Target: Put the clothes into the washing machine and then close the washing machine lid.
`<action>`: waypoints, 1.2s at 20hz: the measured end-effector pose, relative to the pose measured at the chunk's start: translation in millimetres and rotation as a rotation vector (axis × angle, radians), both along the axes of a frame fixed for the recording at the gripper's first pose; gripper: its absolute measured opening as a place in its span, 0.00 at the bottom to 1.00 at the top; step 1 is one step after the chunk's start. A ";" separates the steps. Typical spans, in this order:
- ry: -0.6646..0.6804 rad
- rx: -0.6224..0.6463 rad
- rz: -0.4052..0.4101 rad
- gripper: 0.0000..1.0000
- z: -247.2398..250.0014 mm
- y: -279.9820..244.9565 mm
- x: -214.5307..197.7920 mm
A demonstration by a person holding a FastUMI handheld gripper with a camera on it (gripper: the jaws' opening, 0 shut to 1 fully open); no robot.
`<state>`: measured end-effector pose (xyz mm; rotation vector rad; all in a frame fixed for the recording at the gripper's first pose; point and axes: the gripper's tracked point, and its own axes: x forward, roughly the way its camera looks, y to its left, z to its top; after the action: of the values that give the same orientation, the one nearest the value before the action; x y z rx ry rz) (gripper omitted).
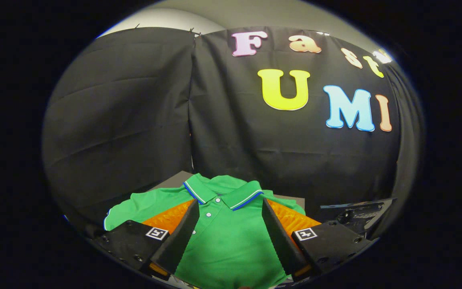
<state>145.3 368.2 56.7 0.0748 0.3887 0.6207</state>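
1. Gripper [229,208]: fingers spread wide apart; nothing held between them.
2. Green polo shirt [223,237]: lies flat on a dark surface [175,180], collar away from the camera, placket buttoned; its chest sits between the two fingers, its collar just beyond their tips.
3. Contact between fingers and shirt: cannot tell.
4. Black cloth wall [142,120]: hangs directly behind the shirt.

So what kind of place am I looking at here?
Probably a staged recording booth: black cloth wall, a green polo shirt laid flat on a surface, with the open gripper fingers spread over it.
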 end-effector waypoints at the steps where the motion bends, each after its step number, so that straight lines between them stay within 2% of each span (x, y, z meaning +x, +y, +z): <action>1: 0.025 -0.005 0.012 0.98 -4.4 7.6 1.3; 5: 0.146 -0.049 0.043 0.98 -31.1 29.3 6.1; 9: 0.213 -0.108 0.065 0.98 -51.8 46.4 3.5; 14: 0.249 -0.165 0.105 0.98 -63.4 60.7 -3.7; 20: 0.243 -0.179 0.131 0.98 -62.5 63.6 -4.5; 24: 0.256 -0.181 0.133 0.88 -61.0 64.1 -4.2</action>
<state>141.1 432.3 -4.4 -0.0453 0.7004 0.7072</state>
